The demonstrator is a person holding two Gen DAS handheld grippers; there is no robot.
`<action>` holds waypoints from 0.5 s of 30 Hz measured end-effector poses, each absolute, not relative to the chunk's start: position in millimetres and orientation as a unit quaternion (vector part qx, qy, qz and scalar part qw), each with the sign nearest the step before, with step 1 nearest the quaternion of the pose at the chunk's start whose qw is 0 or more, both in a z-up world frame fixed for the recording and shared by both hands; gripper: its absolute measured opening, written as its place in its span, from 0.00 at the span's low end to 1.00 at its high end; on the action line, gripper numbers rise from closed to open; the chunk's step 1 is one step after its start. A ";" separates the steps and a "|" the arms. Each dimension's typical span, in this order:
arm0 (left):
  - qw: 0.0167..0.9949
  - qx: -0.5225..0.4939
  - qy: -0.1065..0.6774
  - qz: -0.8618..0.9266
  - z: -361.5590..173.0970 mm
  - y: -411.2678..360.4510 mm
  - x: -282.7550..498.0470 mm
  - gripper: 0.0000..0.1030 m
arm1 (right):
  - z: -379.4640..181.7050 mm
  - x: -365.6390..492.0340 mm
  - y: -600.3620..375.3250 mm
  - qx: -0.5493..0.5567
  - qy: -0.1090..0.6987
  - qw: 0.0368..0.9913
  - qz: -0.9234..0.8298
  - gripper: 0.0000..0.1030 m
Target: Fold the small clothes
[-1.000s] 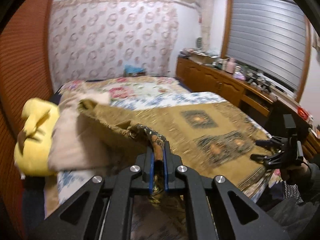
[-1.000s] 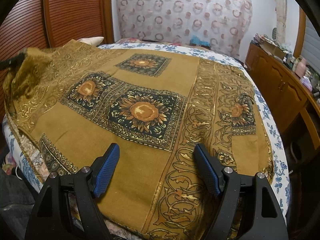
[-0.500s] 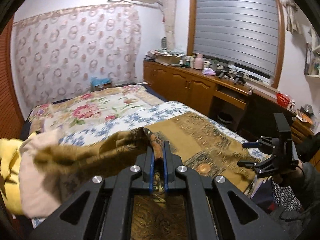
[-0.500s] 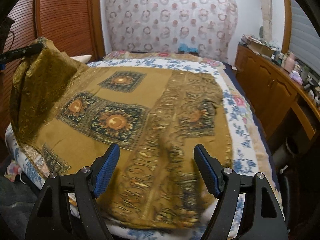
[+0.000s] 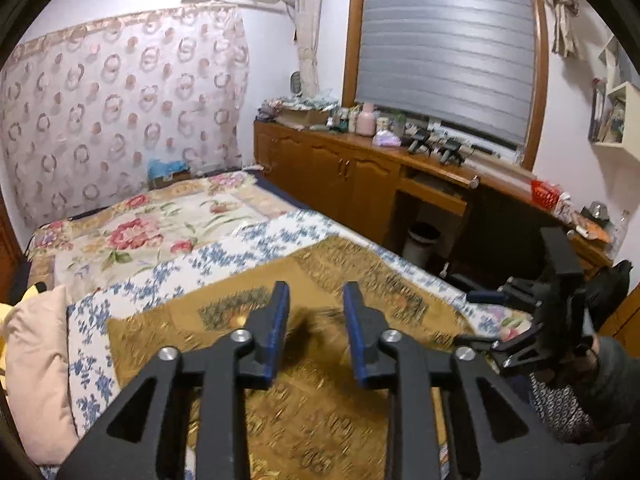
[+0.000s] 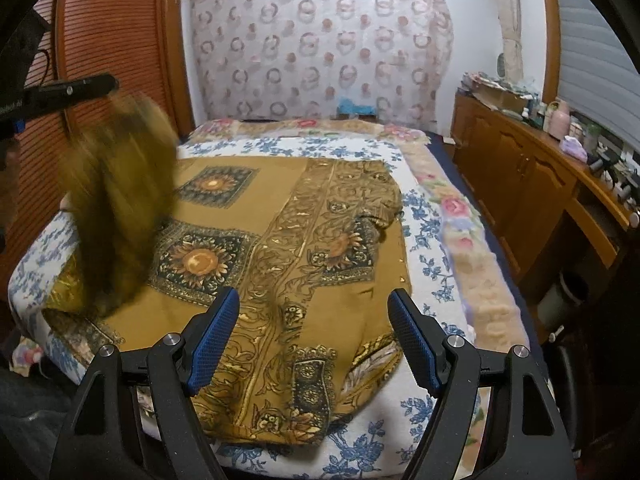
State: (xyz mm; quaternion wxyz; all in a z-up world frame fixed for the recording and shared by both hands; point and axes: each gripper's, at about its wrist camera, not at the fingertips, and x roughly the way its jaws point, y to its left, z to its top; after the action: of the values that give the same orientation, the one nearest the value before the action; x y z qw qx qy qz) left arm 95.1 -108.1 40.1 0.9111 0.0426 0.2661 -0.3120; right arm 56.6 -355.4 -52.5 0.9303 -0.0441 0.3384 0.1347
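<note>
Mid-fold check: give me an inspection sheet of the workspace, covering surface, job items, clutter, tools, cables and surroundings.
Surface: bed, blue-floral sheet.
Job's things: mustard sunflower-print cloth spread out; one corner airborne, blurred, below the left tool.
Clutter: pink pillow at bed edge.
Grippers: left tool has just been opening, nothing between its pads; right tool open, empty.
Cables: nothing seen.
Surroundings: wooden cabinet, waste bin, window blind.

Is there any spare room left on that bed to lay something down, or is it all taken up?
Yes. The blue-flowered sheet lies bare between the mustard patterned cloth and the bed's dresser-side edge. Another bare stretch is the rose-printed quilt, between that cloth's far edge and the curtained wall. It's crowded by the pink pillow, and the wooden dresser top is cluttered.
</note>
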 end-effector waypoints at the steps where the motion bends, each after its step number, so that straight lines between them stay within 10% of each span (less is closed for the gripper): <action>1: 0.910 0.045 0.272 -0.310 36.4 -105.9 95.5 0.29 | -52.8 57.9 -354.5 -0.044 0.339 0.930 0.137 0.76; 15: 0.918 0.036 0.308 -0.246 -4.2 -65.4 96.9 0.54 | -55.5 117.5 -292.9 -0.103 0.350 0.911 0.191 0.76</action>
State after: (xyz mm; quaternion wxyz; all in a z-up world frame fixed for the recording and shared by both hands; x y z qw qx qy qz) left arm 96.9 -65.4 -4.2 0.9183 0.0361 0.3082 -0.2460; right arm 117.5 -292.9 -55.5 0.9112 -0.1030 0.3500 0.1913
